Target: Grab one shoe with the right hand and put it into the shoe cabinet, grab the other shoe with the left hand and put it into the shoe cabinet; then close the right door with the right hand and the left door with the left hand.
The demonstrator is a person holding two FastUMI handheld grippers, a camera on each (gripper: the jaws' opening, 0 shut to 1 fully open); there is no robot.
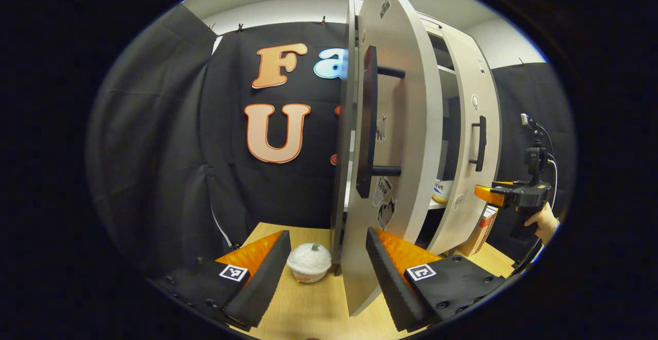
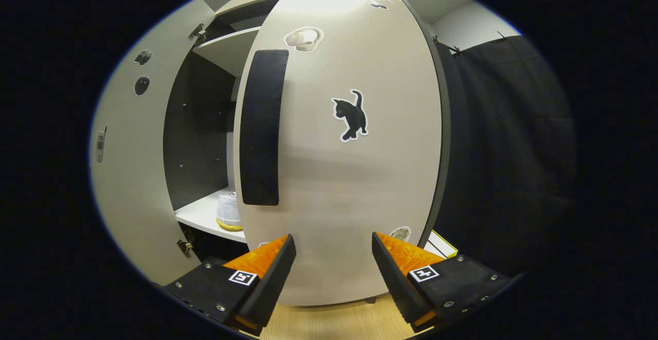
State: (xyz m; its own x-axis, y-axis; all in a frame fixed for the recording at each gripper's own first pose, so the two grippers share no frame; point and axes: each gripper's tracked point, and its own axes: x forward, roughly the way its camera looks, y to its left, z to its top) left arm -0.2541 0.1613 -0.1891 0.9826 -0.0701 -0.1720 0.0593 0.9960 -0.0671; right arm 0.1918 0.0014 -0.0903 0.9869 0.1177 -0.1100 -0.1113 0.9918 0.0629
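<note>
The shoe cabinet stands with both doors ajar. In the left gripper view its left door point(image 1: 396, 149) is seen nearly edge-on, with a long black handle point(image 1: 367, 124). My left gripper point(image 1: 326, 234) is open, and the door's lower edge sits between its fingers. The right door point(image 2: 349, 175), with its black handle point(image 2: 262, 129), stands close in front of my open right gripper point(image 2: 333, 242). Whether the fingers touch it is unclear. A white shoe with a yellow sole point(image 2: 229, 212) rests on the lower shelf point(image 2: 203, 216) and shows as the shoe point(image 1: 442, 191) through the gap. A hand point(image 1: 542, 221) holds the right gripper point(image 1: 480, 193) by the right door point(image 1: 473, 149).
A small white lidded bowl point(image 1: 309, 262) sits on the wooden table point(image 1: 308, 304) just left of the cabinet's corner. A box point(image 1: 480, 232) leans beside the cabinet's right side, seen as a yellow-edged box point(image 2: 442, 245). The left door point(image 2: 133, 175) swings out at the left.
</note>
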